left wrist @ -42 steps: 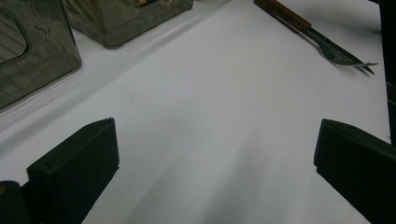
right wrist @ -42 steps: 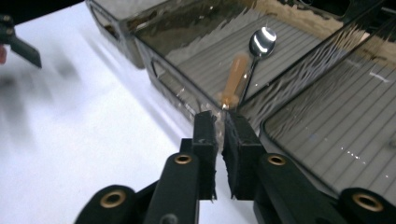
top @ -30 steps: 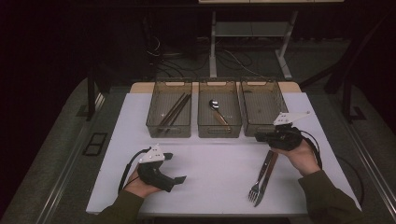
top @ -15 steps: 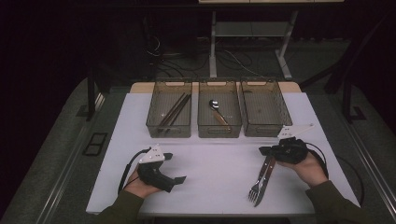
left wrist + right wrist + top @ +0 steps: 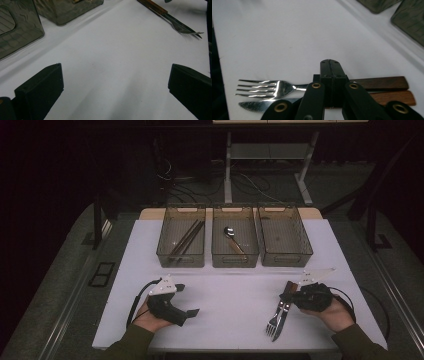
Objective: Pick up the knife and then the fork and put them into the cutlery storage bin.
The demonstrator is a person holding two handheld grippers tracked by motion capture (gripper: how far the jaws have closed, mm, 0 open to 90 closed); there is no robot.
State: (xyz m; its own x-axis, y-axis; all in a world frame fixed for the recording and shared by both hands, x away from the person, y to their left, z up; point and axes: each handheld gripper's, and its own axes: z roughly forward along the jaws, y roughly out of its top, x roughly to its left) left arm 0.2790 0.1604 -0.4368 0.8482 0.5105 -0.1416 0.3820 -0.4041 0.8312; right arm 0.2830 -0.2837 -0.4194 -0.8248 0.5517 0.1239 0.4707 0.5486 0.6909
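A fork [image 5: 273, 321] and a knife [image 5: 278, 329], both with wooden handles, lie side by side on the white table [image 5: 230, 295] at the near right. My right gripper [image 5: 291, 296] is shut, its jaws pressed together just over the handles, with nothing seen between them. In the right gripper view the shut jaws [image 5: 329, 65] sit above the fork [image 5: 262, 88] and the knife [image 5: 254, 105]. My left gripper [image 5: 186, 300] rests at the near left, open and empty, with bare table between its jaws [image 5: 115, 85]. The fork [image 5: 183, 27] lies far off in that view.
Three clear bins stand in a row at the back. The left bin [image 5: 180, 263] holds chopsticks [image 5: 187, 239], the middle bin [image 5: 235, 263] holds a spoon [image 5: 231, 237], and the right bin [image 5: 286, 262] looks empty. Dark floor and table legs [image 5: 227, 165] lie beyond.
My right gripper has come back from near the right bin toward the near edge and now sits low over the cutlery handles. The left gripper has stayed put.
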